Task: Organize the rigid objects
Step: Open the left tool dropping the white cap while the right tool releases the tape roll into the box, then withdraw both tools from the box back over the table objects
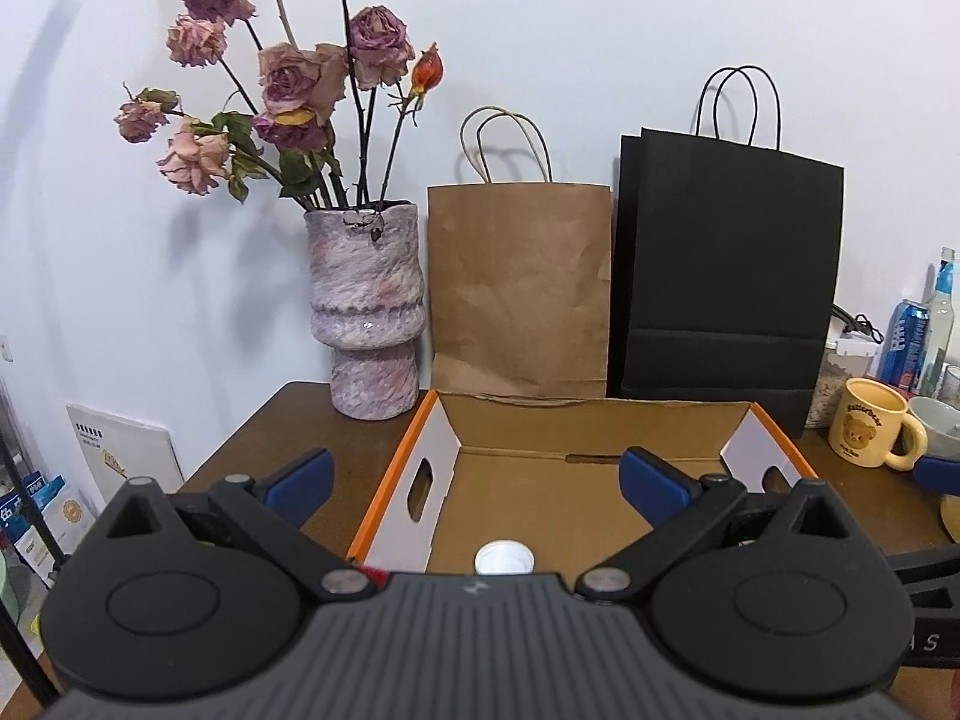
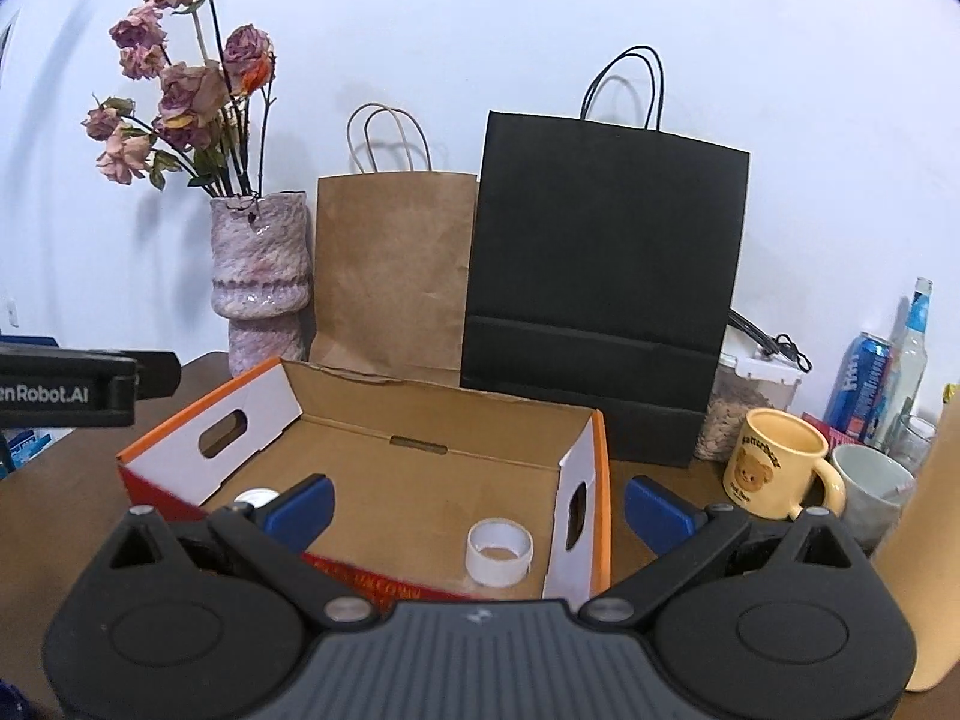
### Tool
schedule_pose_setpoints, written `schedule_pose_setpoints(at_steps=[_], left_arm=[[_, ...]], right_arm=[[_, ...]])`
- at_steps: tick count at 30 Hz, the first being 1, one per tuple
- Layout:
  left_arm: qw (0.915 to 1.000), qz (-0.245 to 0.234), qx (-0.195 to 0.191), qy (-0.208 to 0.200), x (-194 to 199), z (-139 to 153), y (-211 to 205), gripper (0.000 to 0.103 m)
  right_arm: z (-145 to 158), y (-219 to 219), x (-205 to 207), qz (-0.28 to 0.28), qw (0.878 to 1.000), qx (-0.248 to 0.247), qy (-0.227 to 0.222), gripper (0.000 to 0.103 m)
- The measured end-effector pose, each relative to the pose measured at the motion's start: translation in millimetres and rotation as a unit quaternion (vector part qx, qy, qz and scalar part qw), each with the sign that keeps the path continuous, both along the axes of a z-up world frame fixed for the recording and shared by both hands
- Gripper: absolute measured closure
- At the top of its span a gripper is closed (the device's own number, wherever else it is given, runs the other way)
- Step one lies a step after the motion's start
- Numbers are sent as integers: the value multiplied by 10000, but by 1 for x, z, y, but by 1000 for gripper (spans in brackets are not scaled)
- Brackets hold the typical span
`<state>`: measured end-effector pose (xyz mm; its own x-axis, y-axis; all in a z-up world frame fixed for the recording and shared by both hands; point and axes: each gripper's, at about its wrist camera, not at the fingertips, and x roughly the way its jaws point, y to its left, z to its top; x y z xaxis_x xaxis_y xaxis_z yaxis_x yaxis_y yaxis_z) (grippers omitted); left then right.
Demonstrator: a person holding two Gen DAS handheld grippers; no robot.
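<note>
Cardboard box (image 2: 420,480) sits mid-table, open-topped, in front of the brown bag (image 2: 390,276) and black bag (image 2: 600,276). Contents: tape roll (image 2: 499,551) near its right wall, white cap (image 2: 257,497) near its left. My judgement: sorting partly done. Yellow mug (image 2: 774,462), grey cup (image 2: 870,492) and blue can (image 2: 864,384) stand outside, right of the box. My left gripper (image 1: 477,483) and right gripper (image 2: 477,507): both spread wide, empty.

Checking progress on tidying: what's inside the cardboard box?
Inside the cardboard box: a roll of white tape and a white cap. The near corners are hidden behind the gripper.
</note>
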<state>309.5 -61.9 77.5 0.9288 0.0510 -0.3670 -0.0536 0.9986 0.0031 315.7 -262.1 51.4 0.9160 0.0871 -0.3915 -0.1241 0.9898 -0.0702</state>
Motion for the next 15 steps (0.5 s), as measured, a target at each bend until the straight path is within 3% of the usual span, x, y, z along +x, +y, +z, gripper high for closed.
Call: schedule_pose_setpoints(at_steps=[15], left_arm=[[9999, 59, 50, 107, -71, 2, 16, 0]], right_arm=[[4, 5, -80, 80, 9999, 14, -118, 0]])
